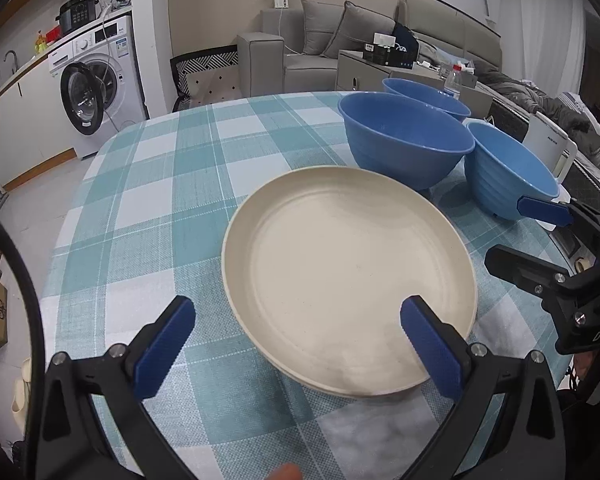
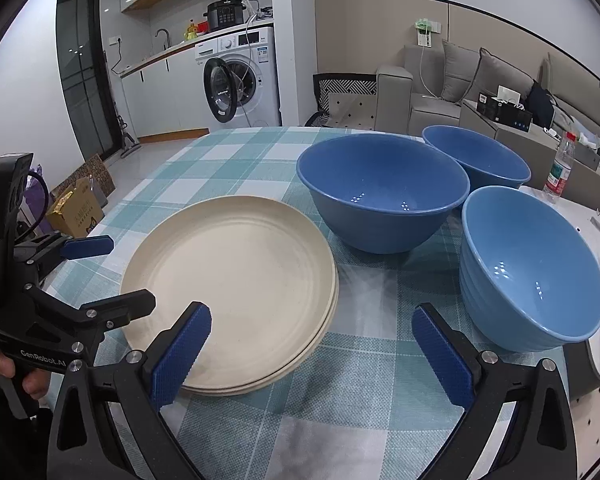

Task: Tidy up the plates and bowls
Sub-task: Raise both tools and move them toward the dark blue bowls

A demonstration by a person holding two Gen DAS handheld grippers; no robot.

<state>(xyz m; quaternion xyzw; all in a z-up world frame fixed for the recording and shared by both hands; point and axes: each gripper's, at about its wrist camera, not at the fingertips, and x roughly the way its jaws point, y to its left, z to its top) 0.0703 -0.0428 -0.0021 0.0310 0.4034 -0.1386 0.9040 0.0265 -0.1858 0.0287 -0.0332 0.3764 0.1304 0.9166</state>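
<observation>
Checked tablecloth (image 2: 228, 152) | cream plates (image 2: 236, 280) stacked | both grippers (image 1: 296, 344) (image 2: 312, 344) spread, empty | we advise nesting bowls (image 2: 384, 192) squarely, rims level.

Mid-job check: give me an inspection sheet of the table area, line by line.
Surface: table with teal checked cloth.
Job's things: cream plates stacked; three blue bowls, front, middle, back, unstacked.
Clutter: water bottle beyond the bowls.
Grippers: left hand-held gripper open, one finger over the plate rim; right hand-held gripper open, empty.
Cables: nothing seen on the table.
Surroundings: washing machine, sofa.
</observation>
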